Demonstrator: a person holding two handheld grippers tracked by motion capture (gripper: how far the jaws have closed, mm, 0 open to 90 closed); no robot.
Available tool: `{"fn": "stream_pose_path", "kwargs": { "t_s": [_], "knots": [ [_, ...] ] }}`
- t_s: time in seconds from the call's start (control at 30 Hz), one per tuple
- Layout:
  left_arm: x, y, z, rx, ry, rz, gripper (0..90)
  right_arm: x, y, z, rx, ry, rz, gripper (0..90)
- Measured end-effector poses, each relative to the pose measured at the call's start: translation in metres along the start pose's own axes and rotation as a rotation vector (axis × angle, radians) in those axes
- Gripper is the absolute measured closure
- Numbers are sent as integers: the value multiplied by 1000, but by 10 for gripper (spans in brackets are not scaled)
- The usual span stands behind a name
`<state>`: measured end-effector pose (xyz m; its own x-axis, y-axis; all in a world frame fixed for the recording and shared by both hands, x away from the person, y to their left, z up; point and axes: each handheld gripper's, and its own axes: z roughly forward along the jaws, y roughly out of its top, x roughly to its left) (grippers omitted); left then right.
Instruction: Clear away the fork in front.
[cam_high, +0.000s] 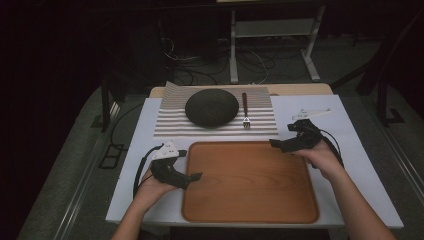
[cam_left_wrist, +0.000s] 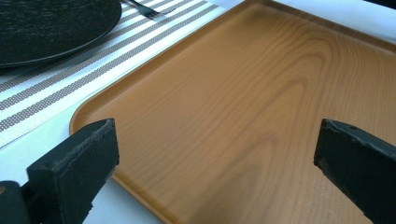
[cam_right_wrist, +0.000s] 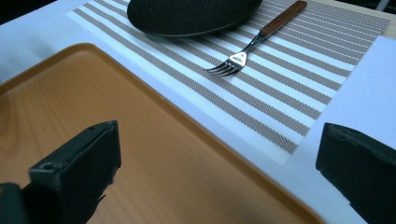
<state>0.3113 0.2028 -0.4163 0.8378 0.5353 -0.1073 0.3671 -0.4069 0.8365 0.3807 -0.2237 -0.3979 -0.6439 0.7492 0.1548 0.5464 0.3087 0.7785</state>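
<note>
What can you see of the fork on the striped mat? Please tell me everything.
The fork looks like metal, with a shiny head and neck and a brown handle that appears wooden. It lies flat on the striped placemat, to the right of the dark plate and apart from it. Its tines point toward the person and the wooden tray; its handle points away. Neither gripper touches it.
</note>
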Motion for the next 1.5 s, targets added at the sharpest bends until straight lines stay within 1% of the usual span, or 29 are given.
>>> {"fn": "stream_pose_path", "kwargs": {
  "t_s": [0.07,0.23,0.27,0.37,0.47,0.53,0.57,0.6,0.7,0.73,0.8,0.87,0.9,0.93,0.97,1.0,1.03,1.1,1.17,1.23,1.3,1.37,1.4,1.43,1.47,1.5],
  "knots": [
    [0,0,0,-3,1,1,0,-1,5,8,14,-3,-7,1],
    [1,0,-1,-4,6,1,0,-4,11,16,21,-9,1,1],
    [1,0,-1,-5,9,4,0,-5,14,20,24,-12,1,2],
    [1,0,-1,-6,11,6,0,-6,19,25,30,-15,-2,5],
    [1,0,-1,-4,14,8,0,-7,22,29,38,-18,3,6],
    [0,0,-1,-4,15,9,0,-8,25,32,42,-23,5,14],
    [0,0,-1,-4,17,10,0,-9,27,33,42,-22,6,34],
    [0,0,-1,-5,17,11,0,-11,31,36,46,-29,10,40],
    [1,0,-1,-5,19,11,0,-12,34,40,53,-31,8,48],
    [1,0,-1,-5,20,13,0,-13,38,43,62,-37,14,58],
    [1,0,-1,-5,20,13,0,-14,40,45,67,-36,19,62],
    [1,0,-1,-5,21,13,0,-13,46,51,90,-46,13,77],
    [1,0,-1,-5,21,13,0,-13,46,51,90,-46,13,77],
    [0,0,-2,-6,23,13,0,-14,50,56,102,-45,16,95],
    [1,0,-2,-6,24,14,0,-14,50,56,102,-45,16,95],
    [1,0,-2,-8,24,16,0,-14,54,61,113,-50,15,110],
    [1,0,-2,-8,24,16,0,-14,54,61,113,-50,15,110],
    [0,0,-2,-12,23,15,0,-15,57,66,116,-51,19,133],
    [0,0,-2,-6,25,23,0,-17,63,75,139,-60,25,147],
    [0,0,-2,-7,26,23,0,-18,65,77,143,-62,23,156],
    [0,0,-2,-7,27,23,0,-19,69,83,159,-71,29,171],
    [0,0,-2,-6,27,25,0,-21,73,87,169,-77,28,196],
    [0,0,-2,-5,28,26,0,-23,77,92,173,-86,34,221],
    [0,0,-2,-4,30,26,0,-24,79,94,176,-91,35,244],
    [0,0,-2,-4,30,26,0,-24,79,94,176,-91,35,244],
    [0,0,-2,-5,31,26,0,-25,81,96,181,-97,34,271]
  ]
}}
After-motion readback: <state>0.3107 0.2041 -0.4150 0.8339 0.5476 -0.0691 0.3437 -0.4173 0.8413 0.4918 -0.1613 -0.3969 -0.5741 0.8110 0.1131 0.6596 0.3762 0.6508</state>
